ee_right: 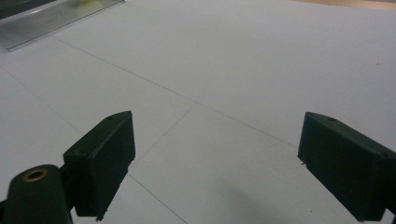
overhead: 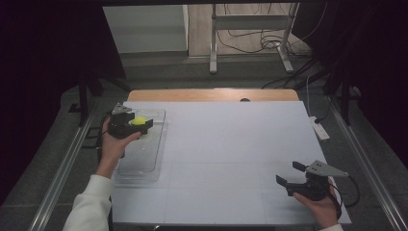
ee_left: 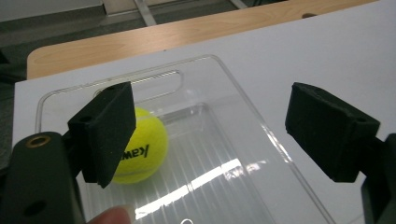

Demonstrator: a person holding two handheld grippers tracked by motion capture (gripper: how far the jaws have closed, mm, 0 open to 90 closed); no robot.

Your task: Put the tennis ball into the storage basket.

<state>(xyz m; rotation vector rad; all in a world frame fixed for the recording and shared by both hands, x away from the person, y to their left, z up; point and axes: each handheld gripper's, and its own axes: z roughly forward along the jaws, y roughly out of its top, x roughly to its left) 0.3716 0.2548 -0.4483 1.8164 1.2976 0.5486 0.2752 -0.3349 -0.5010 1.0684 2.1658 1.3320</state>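
A yellow tennis ball point(overhead: 140, 121) point(ee_left: 142, 147) lies in the far end of a clear plastic tray point(overhead: 144, 166) point(ee_left: 245, 100) at the left of the white table top. My left gripper point(overhead: 135, 123) point(ee_left: 215, 116) hovers just over that end of the tray. Its jaws are open, wide apart, and not touching the ball, which is partly hidden behind the left jaw. A fingertip shows at the bottom of the left gripper view. My right gripper point(overhead: 290, 173) point(ee_right: 215, 144) stands open near the table's front right corner, with bare table between its jaws.
The white sheet point(overhead: 231, 144) covers a wooden table whose far edge point(overhead: 211, 95) shows. The tray point(ee_right: 42, 23) and a bit of the ball point(ee_right: 88, 5) lie far off in the right gripper view. A white power strip point(overhead: 320, 129) sits past the right edge.
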